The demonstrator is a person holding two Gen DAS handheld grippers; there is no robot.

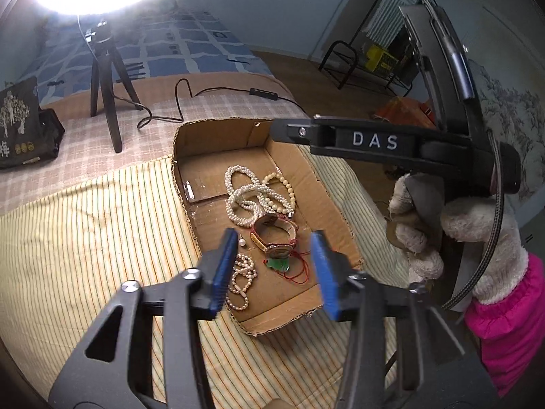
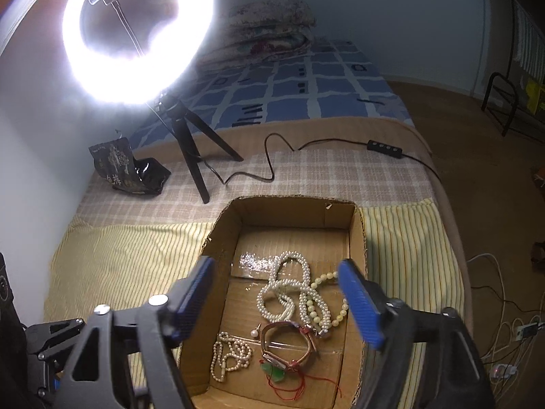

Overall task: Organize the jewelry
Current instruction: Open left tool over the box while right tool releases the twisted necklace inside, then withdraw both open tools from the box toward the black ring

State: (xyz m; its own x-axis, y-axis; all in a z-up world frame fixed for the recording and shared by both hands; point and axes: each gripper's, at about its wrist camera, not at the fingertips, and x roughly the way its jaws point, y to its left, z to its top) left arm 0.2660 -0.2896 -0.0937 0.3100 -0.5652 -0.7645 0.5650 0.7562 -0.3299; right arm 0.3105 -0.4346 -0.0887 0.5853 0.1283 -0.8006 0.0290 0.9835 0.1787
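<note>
Below both grippers sits an open cardboard box (image 2: 293,211) on a striped bed cover (image 2: 119,266), and all the jewelry lies loose on its floor. The left gripper (image 1: 274,269) hangs over the near end of the box with its blue pads apart and nothing between them; through the gap show a watch (image 1: 272,238) and a green pendant on red cord (image 1: 277,266), both lower down on the cardboard and not touched. The right gripper (image 2: 276,301) stands wider apart, also empty, and frames the white pearl tangle (image 2: 286,289) at the middle of the box.

The relation that matters is depth and side. The pearl tangle lies farther into the box, ahead of both grippers, with a strand of larger cream beads (image 2: 323,303) running through it. The watch lies nearer, its strap curled into a loop that stands partly on edge, long axis roughly along the box. A small pearl bracelet (image 1: 242,281) rests by the left pad of the left gripper, just beside the box's left wall, stretched along the box's length. A single pearl stud (image 1: 242,242) sits between it and the watch.

Judging by position, the left gripper is nearer to the small bracelet and the watch, the right gripper to the pearl tangle.
</note>
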